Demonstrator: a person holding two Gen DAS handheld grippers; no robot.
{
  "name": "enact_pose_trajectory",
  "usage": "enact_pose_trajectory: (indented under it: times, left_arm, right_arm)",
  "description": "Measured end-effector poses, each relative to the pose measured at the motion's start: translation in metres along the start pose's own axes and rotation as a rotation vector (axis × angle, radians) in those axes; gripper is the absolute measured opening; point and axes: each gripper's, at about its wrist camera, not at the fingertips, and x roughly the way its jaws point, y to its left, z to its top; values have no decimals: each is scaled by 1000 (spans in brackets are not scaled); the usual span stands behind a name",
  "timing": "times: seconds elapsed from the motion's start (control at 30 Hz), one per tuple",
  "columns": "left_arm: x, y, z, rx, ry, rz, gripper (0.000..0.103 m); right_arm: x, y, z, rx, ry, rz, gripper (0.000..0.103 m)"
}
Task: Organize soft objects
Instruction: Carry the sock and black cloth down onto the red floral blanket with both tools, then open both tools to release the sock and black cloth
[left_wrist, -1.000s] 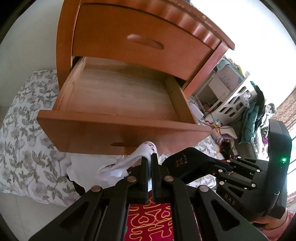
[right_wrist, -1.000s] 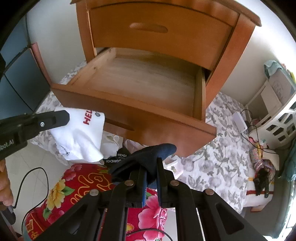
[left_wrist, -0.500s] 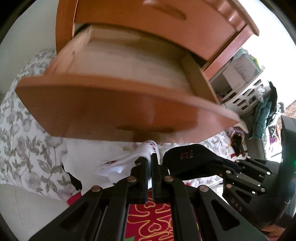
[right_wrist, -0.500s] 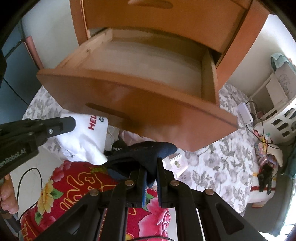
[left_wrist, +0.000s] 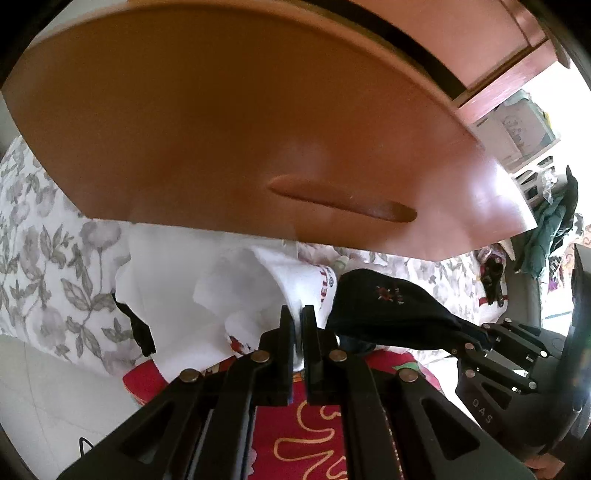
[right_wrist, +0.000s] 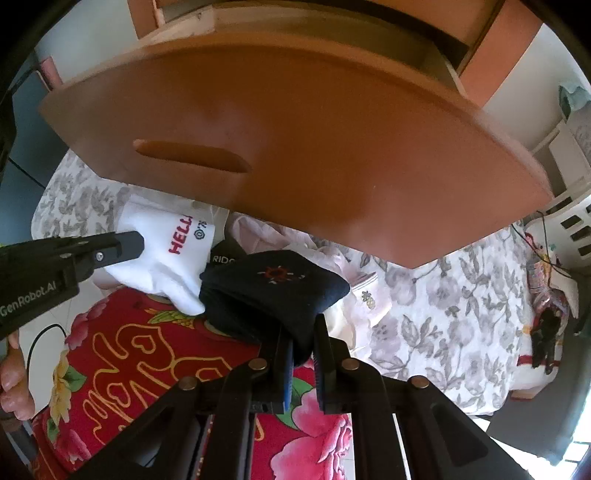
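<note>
My left gripper (left_wrist: 297, 314) pinches a white sock (left_wrist: 258, 291) with red lettering; its jaws are opening slightly with the fabric still between them. My right gripper (right_wrist: 303, 325) is shut on a dark navy sock (right_wrist: 273, 291) with a small red emblem. Both socks hang side by side, touching, low in front of the open wooden drawer's front panel (right_wrist: 314, 129), below its handle slot (right_wrist: 192, 157). In the right wrist view the left gripper (right_wrist: 129, 243) comes in from the left with the white sock (right_wrist: 166, 258). The dark sock (left_wrist: 384, 310) and the right gripper (left_wrist: 476, 339) show in the left wrist view.
A red flowered cloth (right_wrist: 129, 362) lies under both grippers. Grey-flowered sheet (right_wrist: 443, 314) covers the floor around it. White and pale garments (left_wrist: 155, 266) lie under the drawer front (left_wrist: 221, 129). A white basket (right_wrist: 569, 214) stands far right. A person's hand (right_wrist: 11, 376) shows at left.
Both grippers have sunk with their socks from above the drawer rim to below its front panel. The drawer's inside has gone out of sight.
</note>
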Motion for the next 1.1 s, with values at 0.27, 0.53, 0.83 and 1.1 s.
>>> enact_pose_trajectory:
  times: [0.27,0.53,0.83,1.1]
  left_arm:
    - [2,10,-2,-30,9,8,50]
    - [-10,11,-4,-30,-22,73,73]
    - [-30,15,-2,-23,-104,166,94]
    - [-60,6,-2,-2,-212,238,96]
  right_arm:
    - [0,-6,0,15,-2,-3,34]
    - [-9,-5,0,26,-22,-6,65]
    - [-18,-5,0,26,-53,-21,86]
    - [-45,-19,-4,37,-119,-71,103]
